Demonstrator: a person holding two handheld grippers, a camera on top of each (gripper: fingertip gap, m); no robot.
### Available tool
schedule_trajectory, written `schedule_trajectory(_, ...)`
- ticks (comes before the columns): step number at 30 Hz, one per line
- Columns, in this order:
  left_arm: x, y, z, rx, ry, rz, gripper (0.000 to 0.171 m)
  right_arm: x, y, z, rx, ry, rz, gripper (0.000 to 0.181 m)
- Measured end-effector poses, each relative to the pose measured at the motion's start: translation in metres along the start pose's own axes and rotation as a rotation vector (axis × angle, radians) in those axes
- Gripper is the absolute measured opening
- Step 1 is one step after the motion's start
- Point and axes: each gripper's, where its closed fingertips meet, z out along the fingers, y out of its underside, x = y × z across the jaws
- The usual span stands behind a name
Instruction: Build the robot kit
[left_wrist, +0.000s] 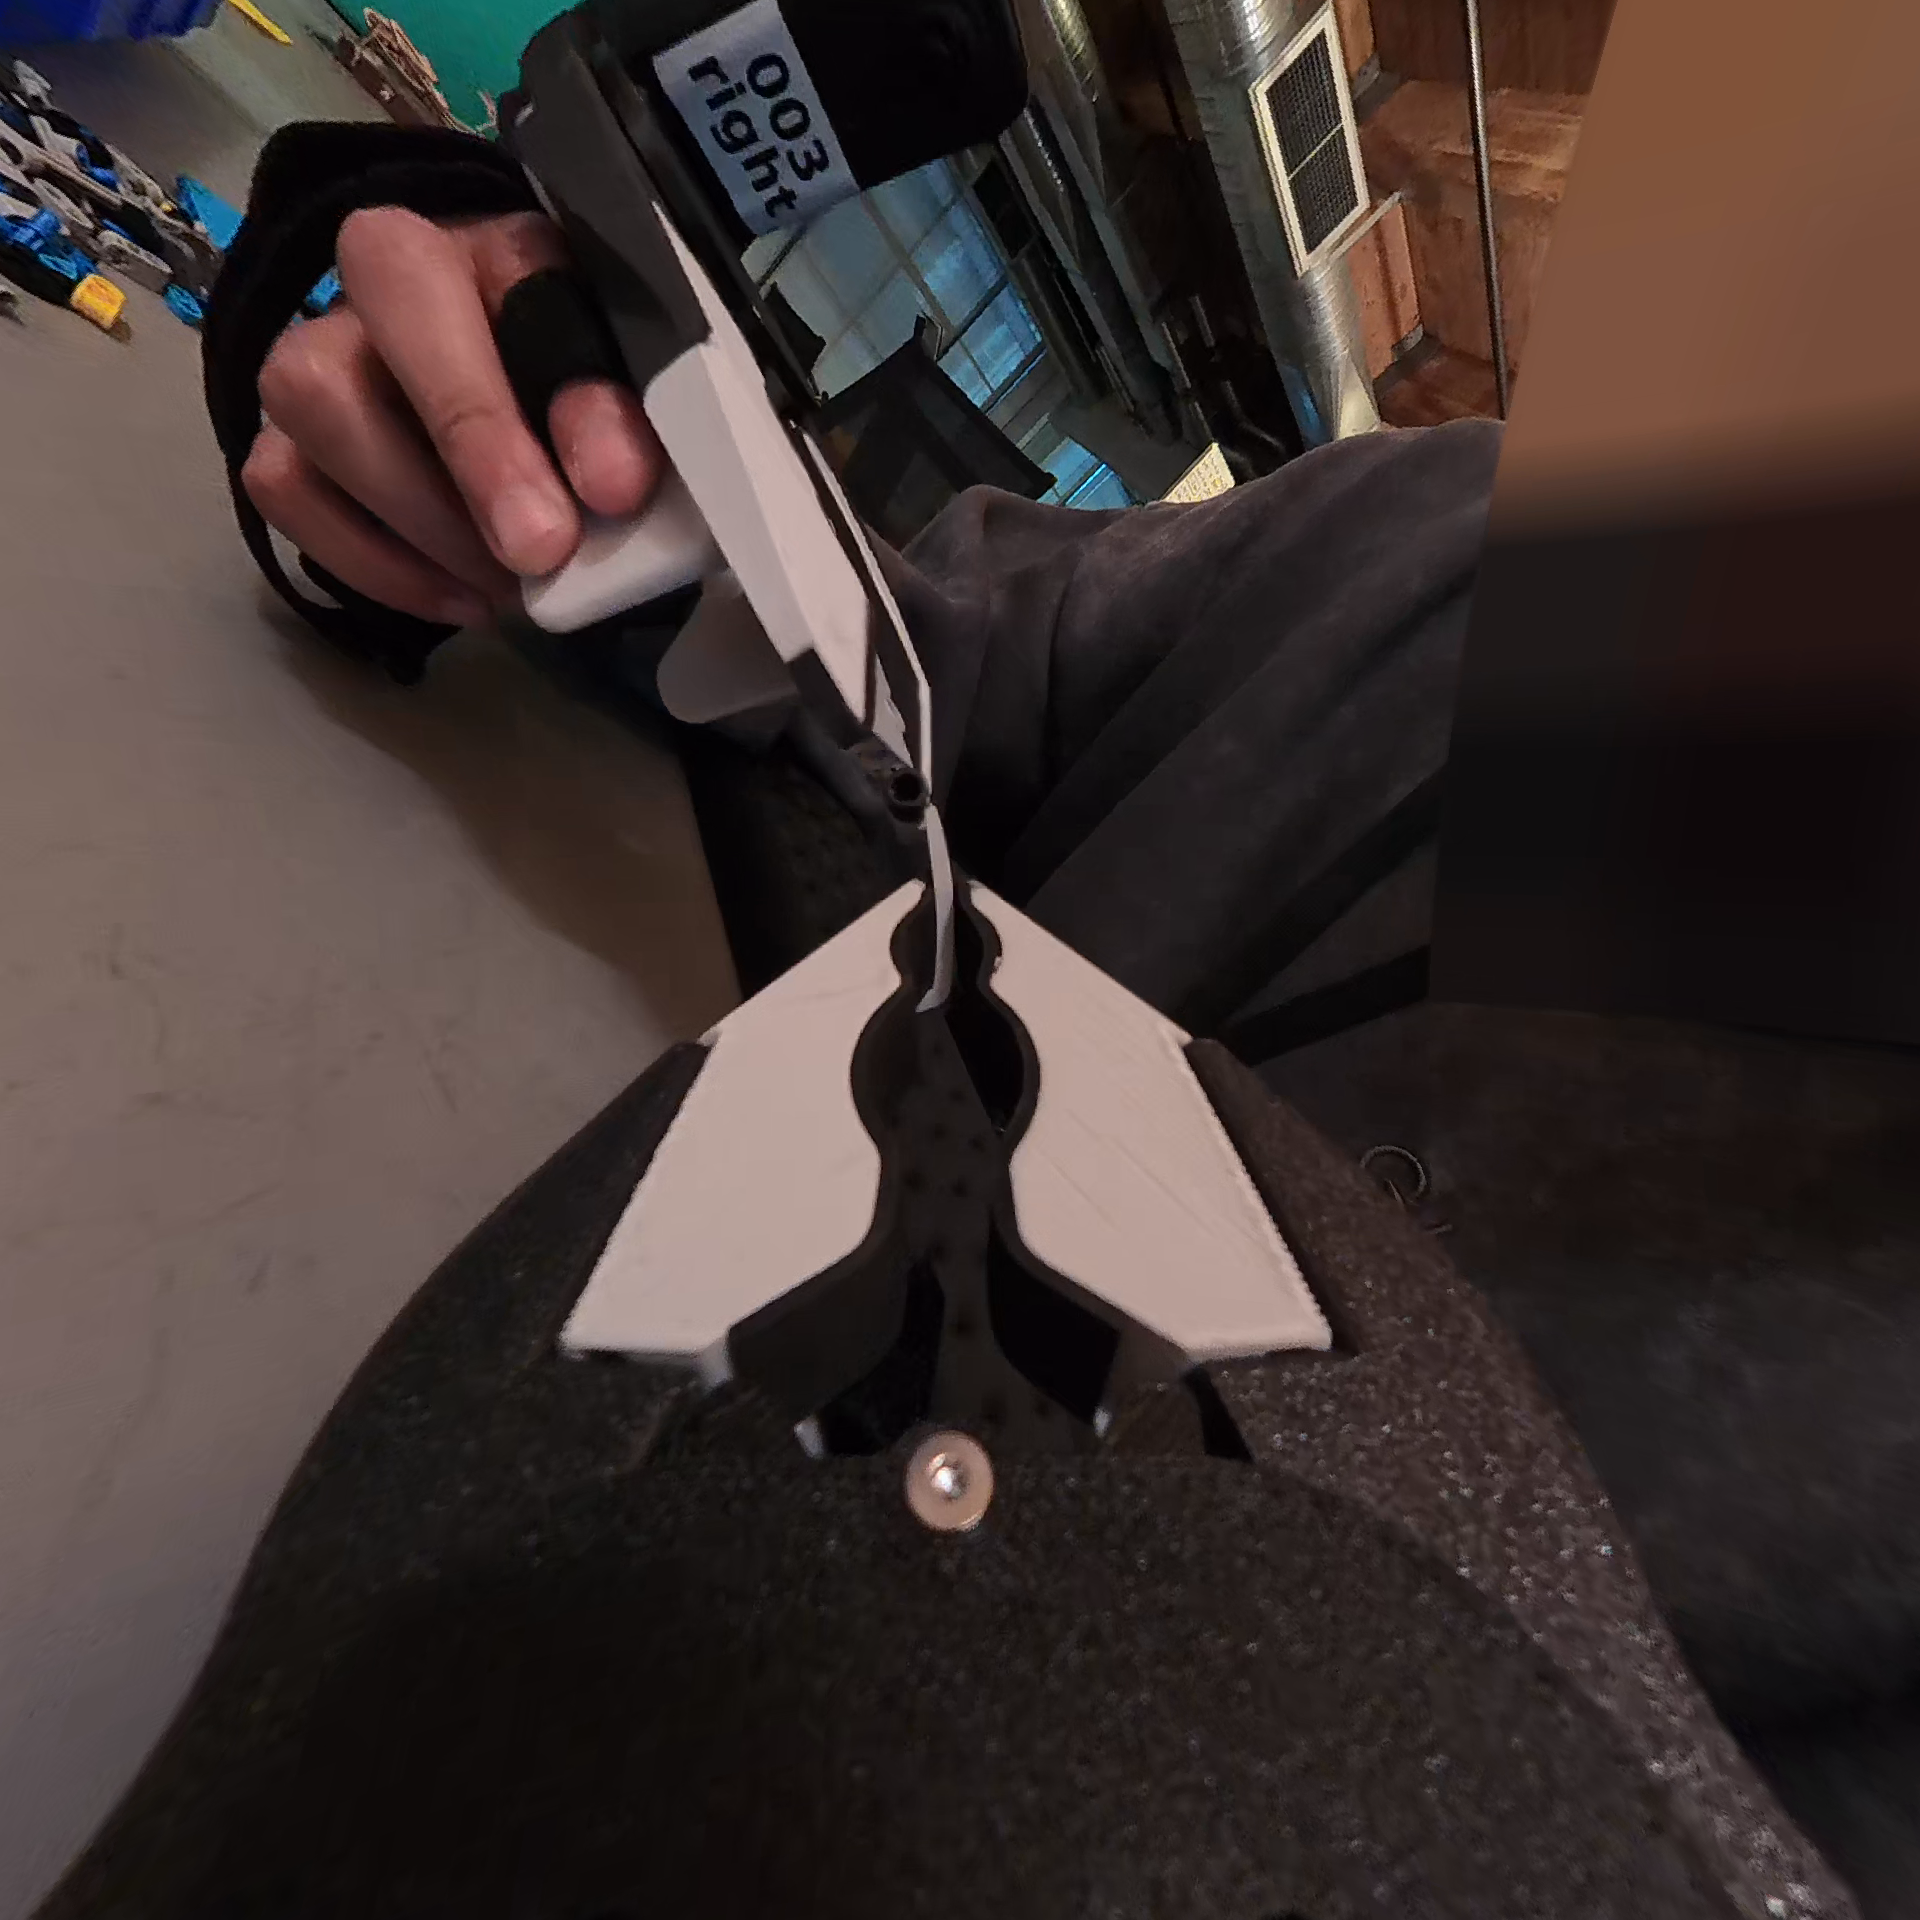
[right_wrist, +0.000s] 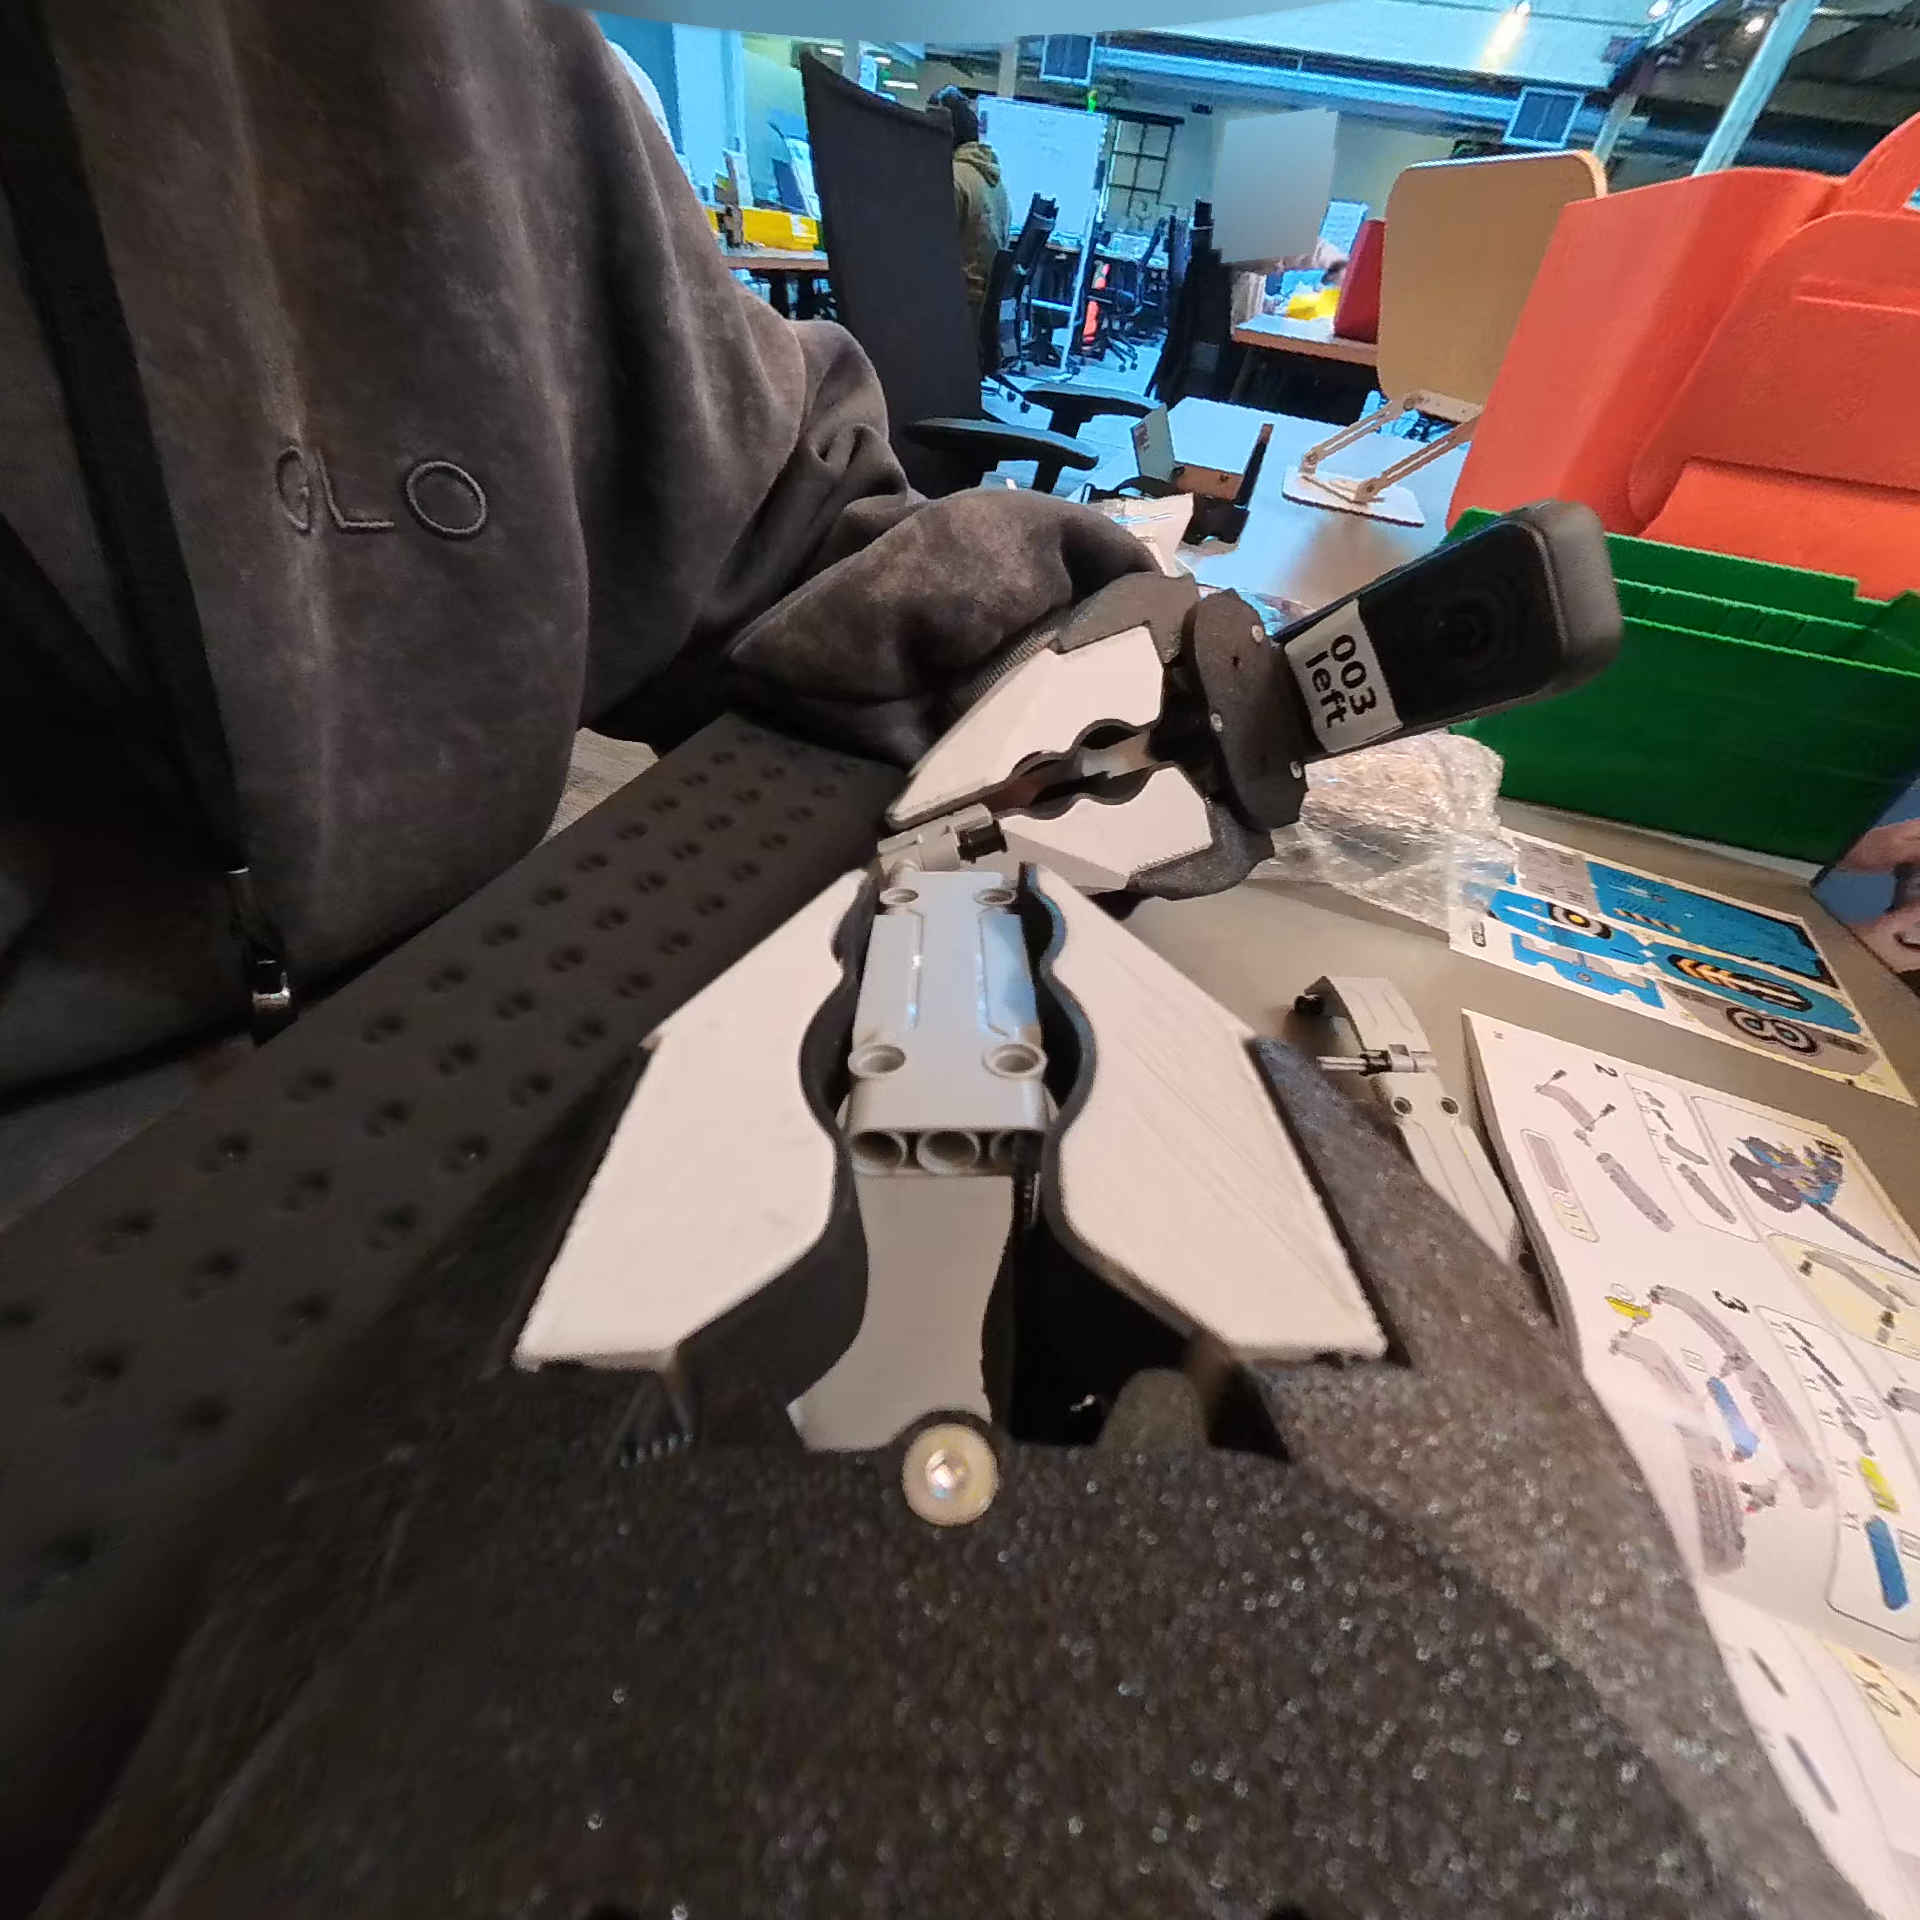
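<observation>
Two grippers: right gripper (right_wrist: 948, 883) clamps one grey brick panel (right_wrist: 940, 1049); left gripper (left_wrist: 948, 914) pinches small grey connector (right_wrist: 940, 844).

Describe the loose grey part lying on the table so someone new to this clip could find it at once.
Start at the green bin on the far right of the table, then come down to the instruction booklet. The curved grey panel lies along the booklet's left edge. Unlike the grey panel clamped in the right gripper, nothing holds it.
</observation>
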Motion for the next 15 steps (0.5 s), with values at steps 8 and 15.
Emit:
schedule_trajectory(8, -0.006, -0.012, -0.004, 0.078, -0.025, -0.028, 0.0, 0.01, 0.0, -0.003, -0.008, 0.066, -0.038, 0.026)
schedule_trajectory(15, -0.006, -0.015, -0.006, 0.108, -0.005, -0.068, 0.0, 0.011, 0.0, -0.001, -0.006, 0.072, -0.035, 0.026)
